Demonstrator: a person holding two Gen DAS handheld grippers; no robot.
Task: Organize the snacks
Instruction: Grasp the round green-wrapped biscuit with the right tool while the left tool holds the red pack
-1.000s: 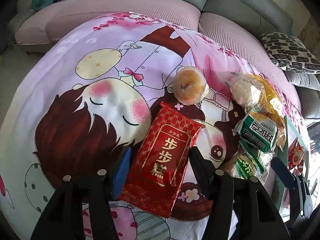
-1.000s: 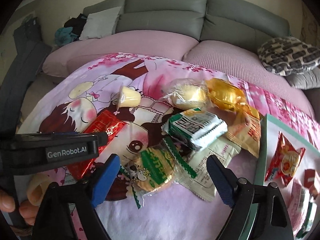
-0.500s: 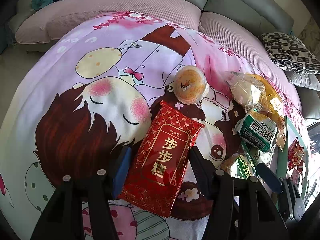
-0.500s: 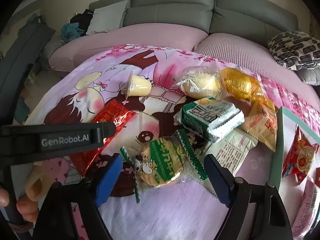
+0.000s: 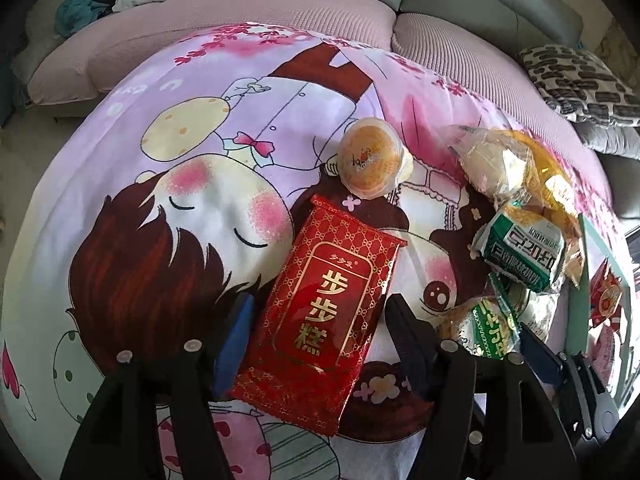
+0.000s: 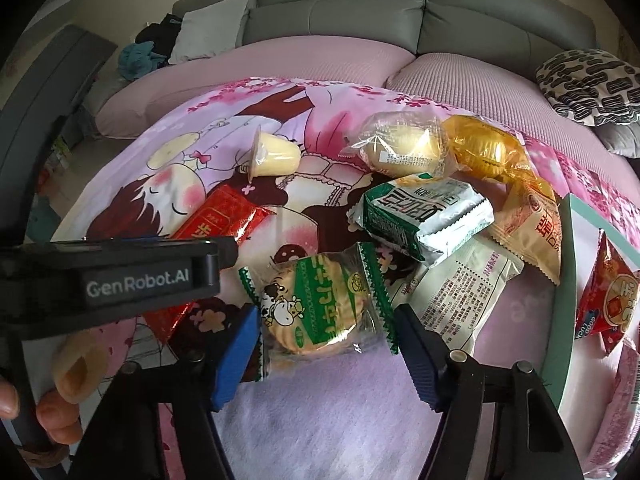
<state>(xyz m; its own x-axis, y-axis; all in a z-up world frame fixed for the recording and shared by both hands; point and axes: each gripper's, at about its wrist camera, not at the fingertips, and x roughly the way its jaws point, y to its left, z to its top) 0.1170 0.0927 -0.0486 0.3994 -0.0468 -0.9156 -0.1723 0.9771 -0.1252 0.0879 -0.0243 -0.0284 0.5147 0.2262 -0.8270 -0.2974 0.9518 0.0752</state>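
The left gripper [image 5: 316,336] is held wide open with its fingers set either side of the red packet [image 5: 324,316], which lies flat on the cartoon cloth [image 5: 160,168]; neither pad is seen to touch the wrapper, so nothing is gripped yet. The straddle seems chosen so the packet's narrow width can be pinched across once the jaws close. The right gripper [image 6: 324,352] is likewise spread wide, bracketing the green biscuit pack [image 6: 316,304] from 6 o'clock, again with no grip made. That pack lies at the near edge of the snack heap, which probably makes it the easiest piece to take without disturbing the rest. At 12 o'clock from it sits the green-and-silver packet [image 6: 420,220], and the jelly cup [image 6: 276,156] lies on its side at 11 o'clock. The tray [image 6: 560,280], at 3 o'clock, already holds a red pouch [image 6: 608,296], so it is judged to be the destination; most snacks are not yet sorted.
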